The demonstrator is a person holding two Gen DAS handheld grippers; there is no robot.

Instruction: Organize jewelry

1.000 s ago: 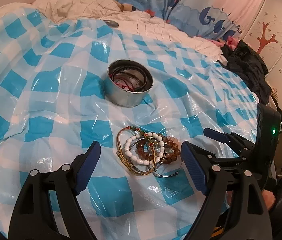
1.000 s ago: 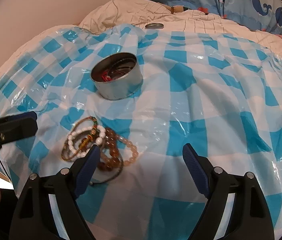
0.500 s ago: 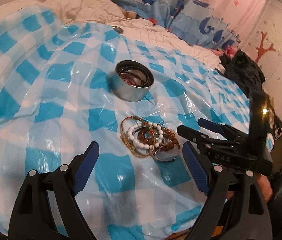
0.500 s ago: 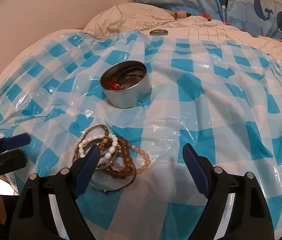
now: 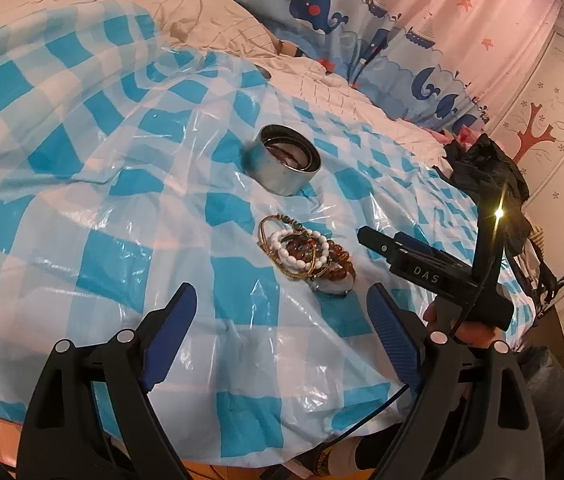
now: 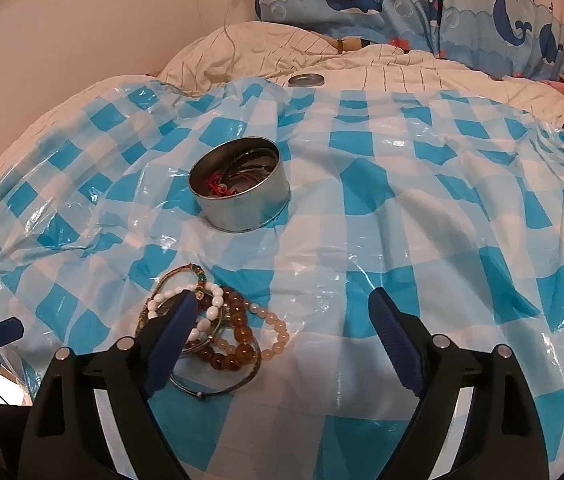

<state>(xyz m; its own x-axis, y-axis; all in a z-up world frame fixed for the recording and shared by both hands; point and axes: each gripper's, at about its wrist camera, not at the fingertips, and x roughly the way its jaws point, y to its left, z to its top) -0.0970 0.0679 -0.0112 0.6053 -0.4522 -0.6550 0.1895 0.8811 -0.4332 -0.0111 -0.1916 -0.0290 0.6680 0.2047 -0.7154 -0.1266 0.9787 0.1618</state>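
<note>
Both grippers spread wide, nothing in them. Left gripper (image 5: 282,316) sits at the bottom of its frame, right gripper (image 6: 282,320) too. Bracelets (image 6: 209,328) piled lower left on the checkered sheet (image 6: 422,208), tin (image 6: 241,188) just above them.

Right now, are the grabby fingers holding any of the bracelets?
No, nothing is held. The left gripper and right gripper are both open and empty. The bracelets lie loose on the checkered sheet.
</note>
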